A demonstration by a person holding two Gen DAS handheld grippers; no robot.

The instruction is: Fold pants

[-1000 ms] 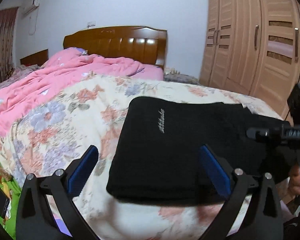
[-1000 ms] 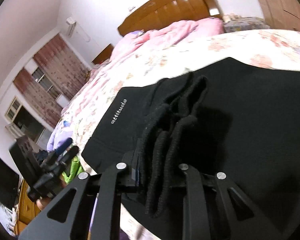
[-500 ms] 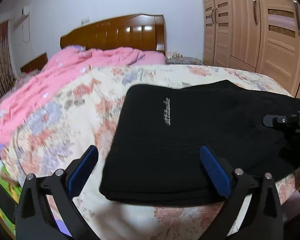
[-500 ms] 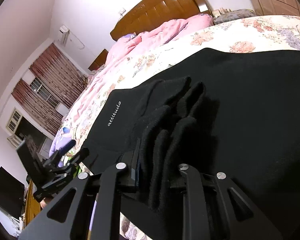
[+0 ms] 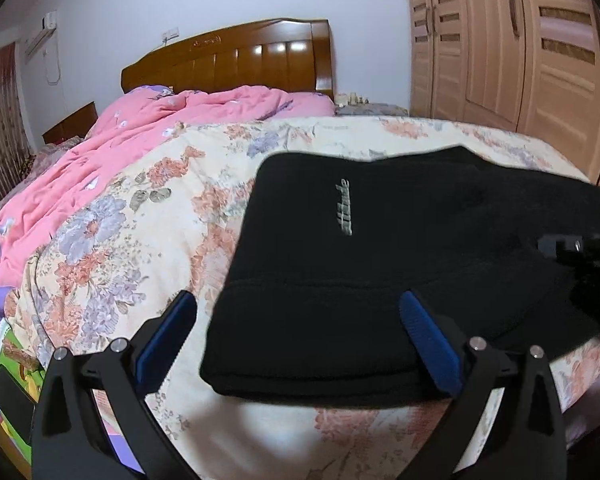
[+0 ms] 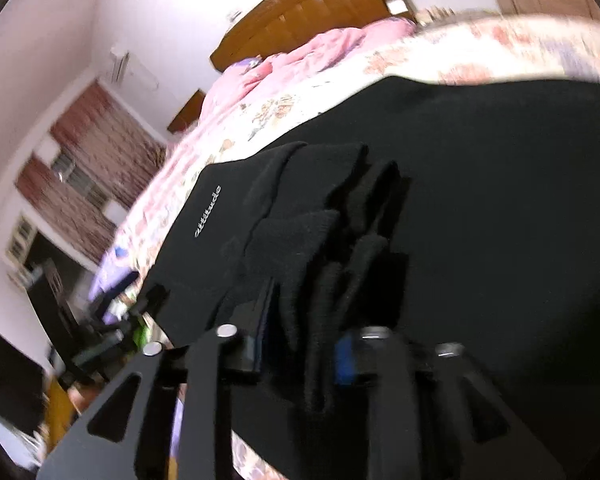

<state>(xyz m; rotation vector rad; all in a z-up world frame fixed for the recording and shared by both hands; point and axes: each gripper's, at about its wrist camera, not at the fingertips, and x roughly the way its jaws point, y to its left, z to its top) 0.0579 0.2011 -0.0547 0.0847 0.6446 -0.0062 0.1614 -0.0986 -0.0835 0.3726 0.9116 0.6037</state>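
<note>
Black pants (image 5: pixel 380 280) with a small silver logo lie folded on the floral bedspread (image 5: pixel 140 220), near the bed's front edge. My left gripper (image 5: pixel 296 300) hovers open just above the fold's near left corner, blue pads wide apart and touching nothing. At the fold's right edge, my right gripper (image 5: pixel 572 246) shows as a dark bar. In the right wrist view the pants (image 6: pixel 500 200) fill the frame. My right gripper (image 6: pixel 306 312) has its jaws opening, and a bunched ridge of black fabric (image 6: pixel 320 272) still stands loosely between the pads.
A crumpled pink quilt (image 5: pixel 148 140) lies at the bed's far left before a wooden headboard (image 5: pixel 236 60). Wardrobe doors (image 5: pixel 520 48) stand on the right. The mattress drops away just below the pants. My left gripper (image 6: pixel 140 312) appears blurred at the bed's left corner.
My right gripper's jaws have spread apart from the bunched fabric they were pinching. The left gripper has drifted slightly lower and nearer the fold, still open. The pants lie as before.
</note>
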